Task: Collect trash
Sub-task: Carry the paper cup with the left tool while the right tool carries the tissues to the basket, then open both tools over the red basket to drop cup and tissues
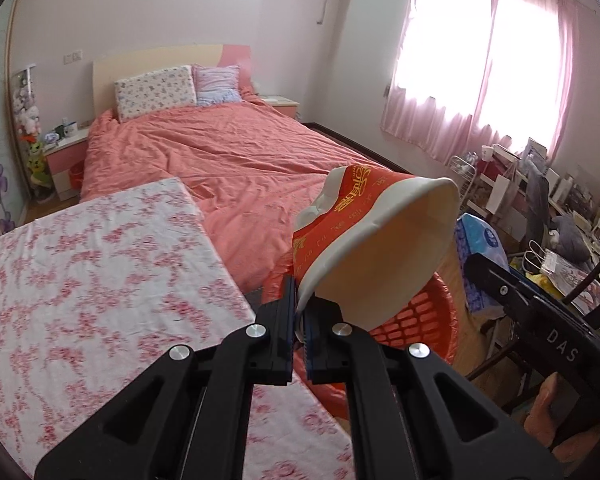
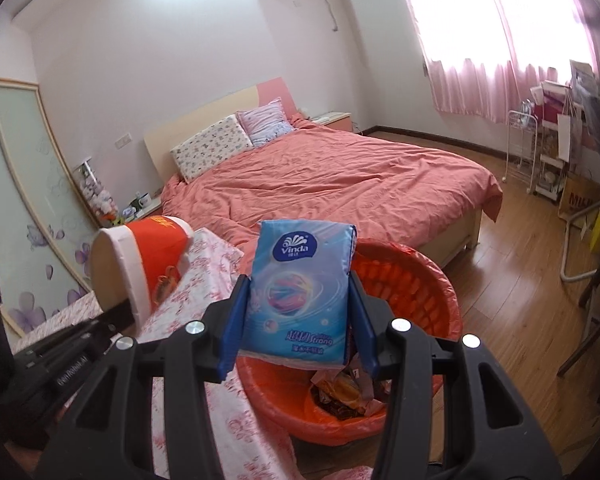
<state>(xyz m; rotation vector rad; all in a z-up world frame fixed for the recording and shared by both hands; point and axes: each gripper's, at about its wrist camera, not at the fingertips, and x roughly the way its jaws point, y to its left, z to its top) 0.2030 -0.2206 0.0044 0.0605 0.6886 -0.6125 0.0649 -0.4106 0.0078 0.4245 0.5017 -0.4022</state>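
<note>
My left gripper (image 1: 298, 308) is shut on the rim of a red and white paper cup (image 1: 374, 240), which tilts up to the right above an orange waste basket (image 1: 432, 312). The same cup (image 2: 148, 268) shows at the left of the right wrist view. My right gripper (image 2: 298, 312) is shut on a blue Vinda tissue pack (image 2: 300, 288), held upright over the orange basket (image 2: 416, 292). Wrappers (image 2: 344, 396) lie in the basket's bottom. The tissue pack (image 1: 480, 248) and the right gripper's black body also appear at the right of the left wrist view.
A table with a pink floral cloth (image 1: 100, 280) stands left of the basket. Behind it is a bed with a coral cover (image 2: 340, 176). Shelves and clutter (image 1: 540, 184) line the right wall under pink curtains. Wooden floor (image 2: 512, 280) lies right of the basket.
</note>
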